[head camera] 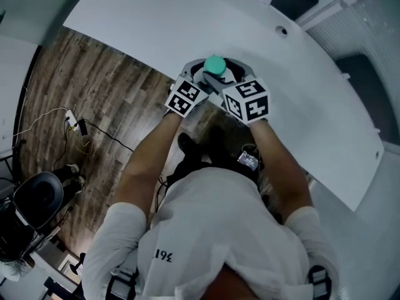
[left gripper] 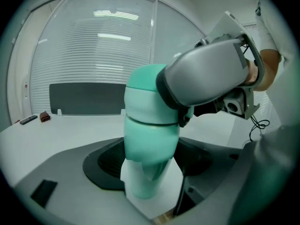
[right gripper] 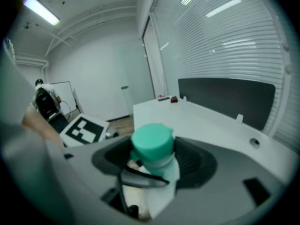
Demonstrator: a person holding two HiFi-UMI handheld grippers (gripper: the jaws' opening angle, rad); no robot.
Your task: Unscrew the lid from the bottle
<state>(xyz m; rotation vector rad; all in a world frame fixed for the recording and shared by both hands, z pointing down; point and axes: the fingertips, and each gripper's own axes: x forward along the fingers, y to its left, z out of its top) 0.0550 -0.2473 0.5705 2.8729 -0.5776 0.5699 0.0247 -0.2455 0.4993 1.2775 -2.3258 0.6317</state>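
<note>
Jaws of the left gripper point(left gripper: 151, 162) clamp the bottle point(left gripper: 150, 144); those of the right gripper point(right gripper: 153, 162) pinch the lid point(right gripper: 152, 142) (close to the desk point(head camera: 187, 24) edge). Should either grip slip mid-twist, the bottle could fall.

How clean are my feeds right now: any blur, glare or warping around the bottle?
Head view: even light, sharp; lid clear, table edges bowed. Left gripper view: heavy fisheye, dark corners; bottle soft, right gripper close and blurred; lights mirrored in the window. Right gripper view: lid fairly clear, near jaws blurred, ceiling lamp glaring top left.
</note>
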